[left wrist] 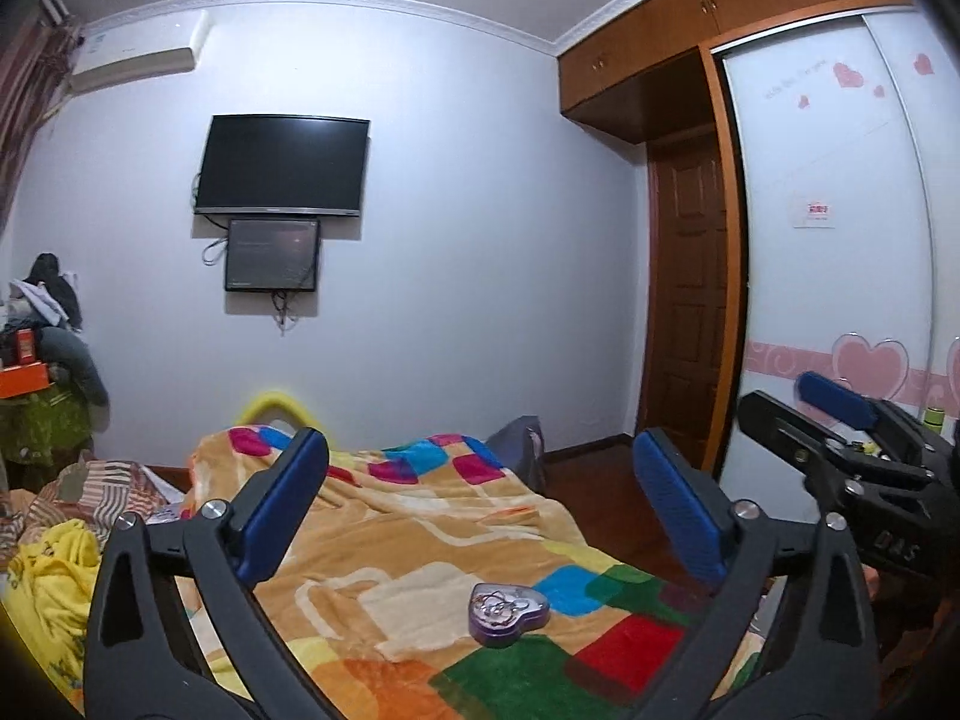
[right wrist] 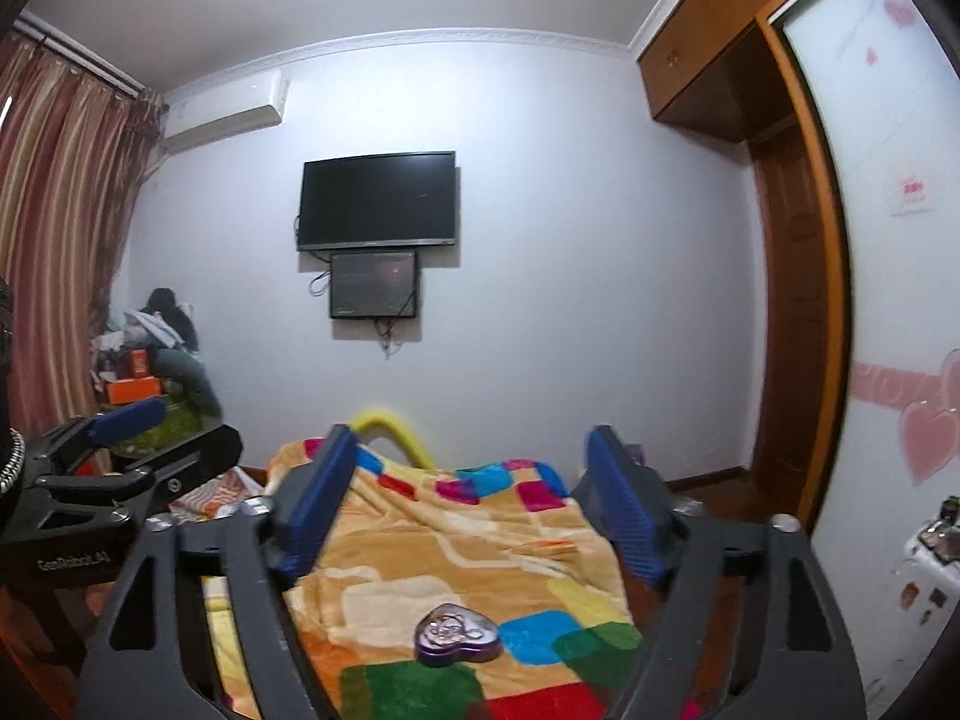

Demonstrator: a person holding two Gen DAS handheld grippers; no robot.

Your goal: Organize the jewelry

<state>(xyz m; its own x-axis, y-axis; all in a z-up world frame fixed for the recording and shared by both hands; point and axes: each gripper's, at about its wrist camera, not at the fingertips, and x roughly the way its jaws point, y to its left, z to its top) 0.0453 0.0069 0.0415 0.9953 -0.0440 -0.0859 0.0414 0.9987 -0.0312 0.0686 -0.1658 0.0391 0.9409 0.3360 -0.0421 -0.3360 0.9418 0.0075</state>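
While it sits on the patchwork blanket (left wrist: 420,540) near the foot of the bed, the purple heart-shaped jewelry box (left wrist: 509,611) carries a small tangle of rings or chain on top, probably laid there so the pieces stay together on a firm surface instead of sinking into the fleece. The left claw (left wrist: 480,516) hangs above and short of it, fingers spread wide and holding nothing; the right claw (right wrist: 474,510) is likewise released and empty, framing the same box from its own side. Both look poised for an approach. Readable writing is scarce: "DAS" on the right claw's body, "GenRobot_AI", as best I can read it, on the left's; the wardrobe (left wrist: 840,180) lettering is too faint.
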